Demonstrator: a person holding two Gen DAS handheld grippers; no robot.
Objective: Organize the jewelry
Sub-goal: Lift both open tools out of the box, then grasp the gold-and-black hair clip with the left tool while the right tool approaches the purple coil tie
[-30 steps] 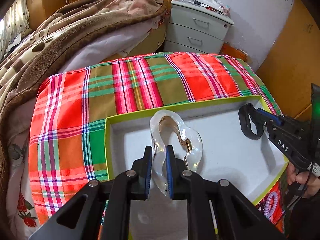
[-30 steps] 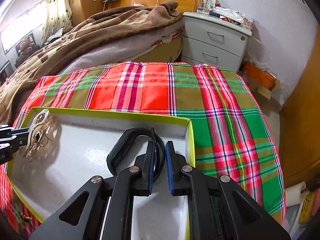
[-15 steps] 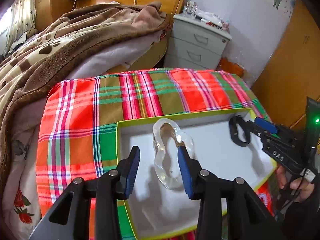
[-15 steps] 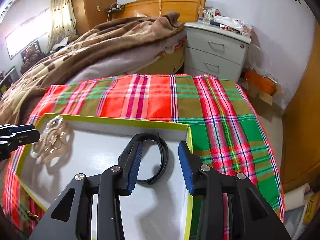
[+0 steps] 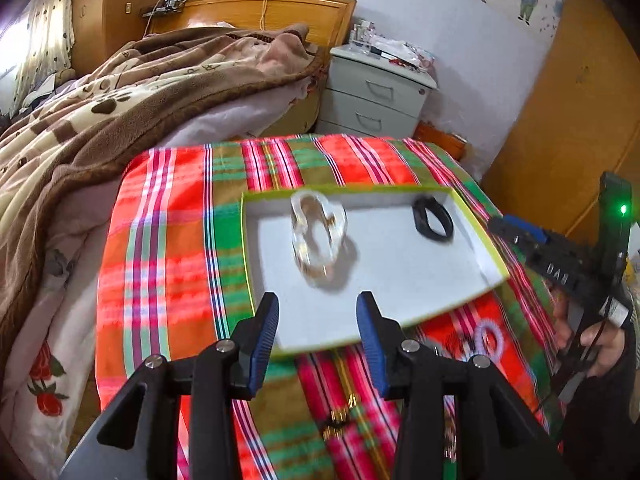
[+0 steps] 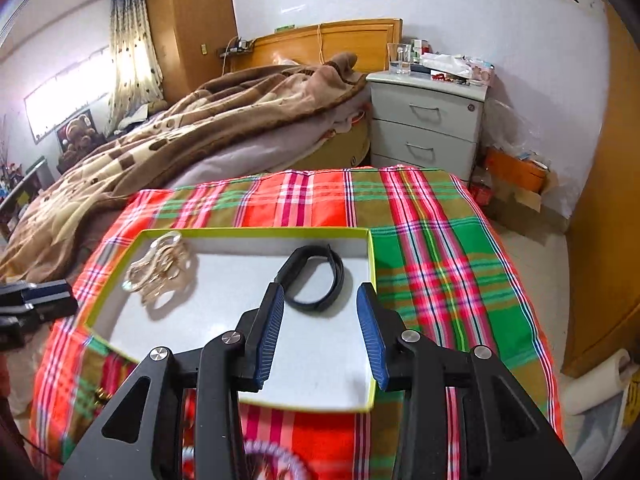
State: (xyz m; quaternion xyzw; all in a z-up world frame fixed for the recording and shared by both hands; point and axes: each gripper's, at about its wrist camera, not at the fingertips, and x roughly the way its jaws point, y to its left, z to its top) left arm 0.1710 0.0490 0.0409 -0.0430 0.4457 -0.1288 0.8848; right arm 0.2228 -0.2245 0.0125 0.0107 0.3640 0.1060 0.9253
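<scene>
In the left wrist view the left tongs (image 5: pixel 318 340) are seen at the bottom centre with their blue pads spread wide and nothing between them. Above them a shallow white tray with a lime-green rim (image 5: pixel 480 236) is laid on a plaid-covered bench (image 5: pixel 172 240). A clear, looped bangle (image 5: pixel 318 236) is found in the tray's upper left part, and a black band (image 5: pixel 434 220) near its upper right corner, the two well apart. At the right edge of this view the right tongs (image 5: pixel 516 232) are shown from the side, held by a hand (image 5: pixel 600 344) (whether the pads are parted cannot be told from this angle). A lilac spiral hair tie (image 5: pixel 490 336) and a small gold piece (image 5: pixel 340 416), both blurred, are seen on the cloth below the tray.

In the right wrist view the right tongs (image 6: pixel 320 332) are shown head-on, spread wide and empty, with the black band (image 6: pixel 316 280) just above the pads inside the tray (image 6: pixel 256 233). The bangle (image 6: pixel 160 272) is seen at the tray's upper left, and the left tongs (image 6: pixel 44 296) only as a dark tip at the left edge. A curtained window (image 6: pixel 132 64) is shown only here.
</scene>
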